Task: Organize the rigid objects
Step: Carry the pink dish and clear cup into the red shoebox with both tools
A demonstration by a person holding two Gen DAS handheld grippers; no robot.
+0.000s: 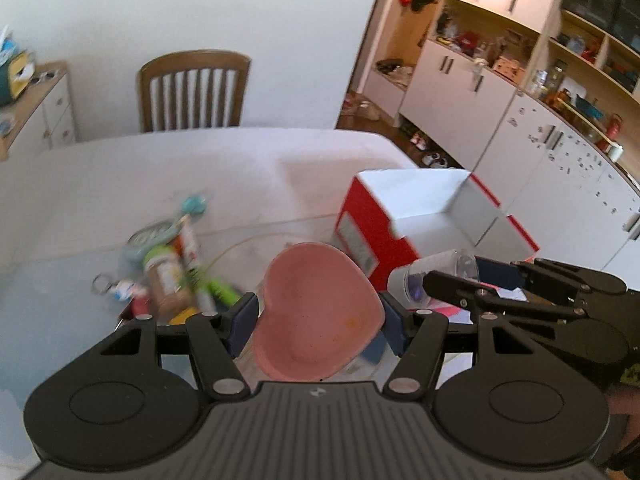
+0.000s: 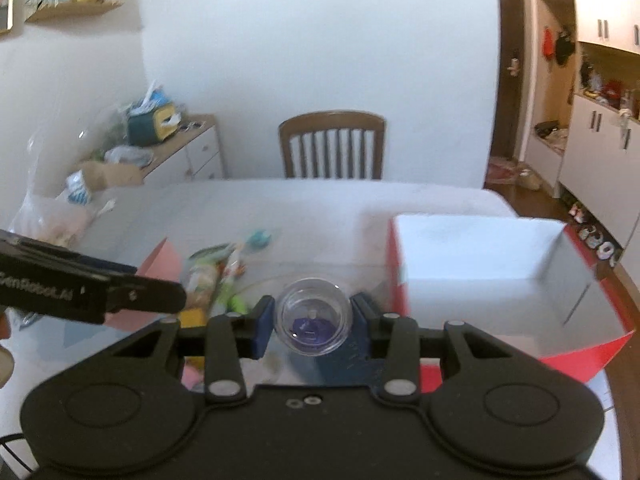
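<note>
Left wrist view has my left claw (image 1: 316, 316) clamped on a pink heart dish (image 1: 320, 312), one pad on each side of it, carried clear of the table (image 1: 120, 184). Right wrist view has my right claw (image 2: 312, 320) pinched on a clear capsule (image 2: 313, 317) with something purple inside, its round end facing the lens. Both claws tilt down and forward, side by side, the right one reaching in at the left view's right edge.

I judge this the carry step: two items held, bound for the red box (image 2: 500, 272), which stands open and looks empty, just ahead and to the right. Next I must bring each claw over the box's mouth, clear its near wall, lower, then let go, probably one at a time so they don't collide. A pile (image 1: 172, 272) of jars and tubes waits on the table, left of the box.
</note>
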